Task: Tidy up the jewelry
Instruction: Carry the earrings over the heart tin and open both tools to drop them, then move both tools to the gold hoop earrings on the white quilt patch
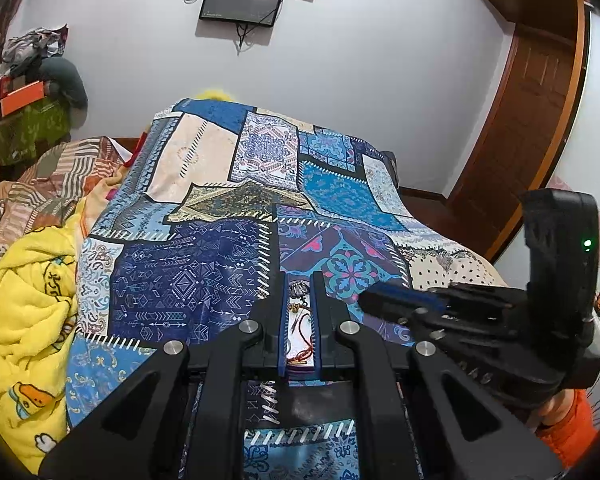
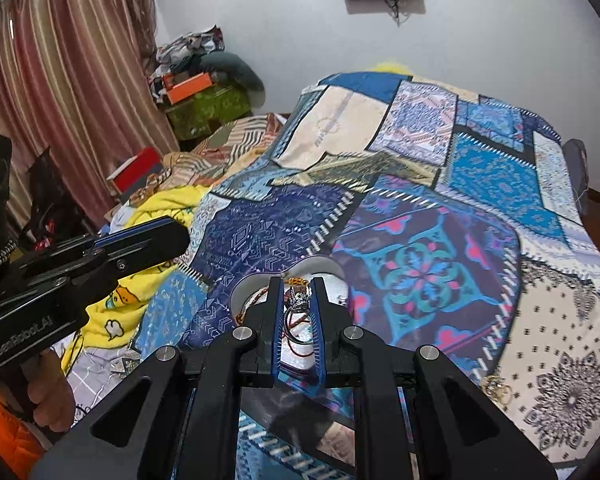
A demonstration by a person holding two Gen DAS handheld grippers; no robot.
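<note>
I have both grippers over the bed (image 2: pixel 480 184). The left gripper (image 1: pixel 299 280) and the right gripper (image 2: pixel 298 286) both have their jaws nearly closed, gripping nothing. The jewelry (image 2: pixel 298 298) lies in a white dish (image 2: pixel 324 266) on the quilt beneath them.

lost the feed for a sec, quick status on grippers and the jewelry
Left gripper shut, empty. Right gripper shut, empty. Jewelry heaped in white heart-shaped dish on patchwork bedspread. Nothing in the way.
</note>
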